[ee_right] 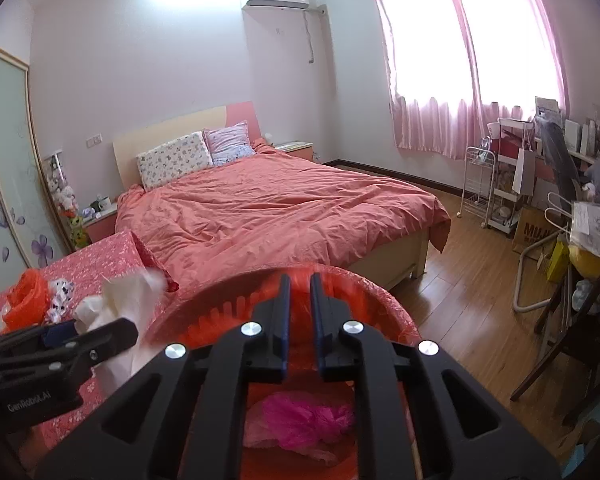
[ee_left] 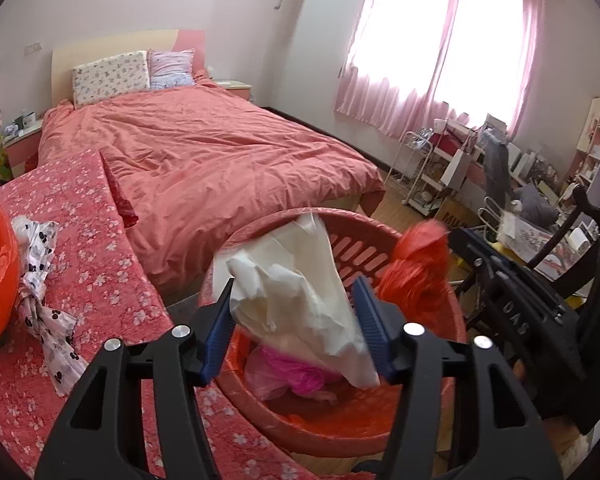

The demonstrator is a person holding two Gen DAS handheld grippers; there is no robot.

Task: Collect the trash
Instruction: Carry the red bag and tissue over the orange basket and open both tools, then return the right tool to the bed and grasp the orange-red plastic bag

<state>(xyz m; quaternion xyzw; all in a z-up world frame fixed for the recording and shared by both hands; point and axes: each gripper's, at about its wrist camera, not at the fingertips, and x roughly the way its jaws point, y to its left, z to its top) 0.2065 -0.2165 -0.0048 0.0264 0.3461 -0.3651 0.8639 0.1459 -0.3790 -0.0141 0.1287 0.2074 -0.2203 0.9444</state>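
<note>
Partly hidden behind white paper [ee_left: 300, 280]: left claw [ee_left: 296, 320], red basket [ee_left: 364, 248].

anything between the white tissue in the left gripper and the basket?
Nothing visible. The tissue hangs between the open left gripper fingers directly over the basket opening. Below it lies only pink bag trash already on the basket floor. The right gripper grips the far rim.
</note>
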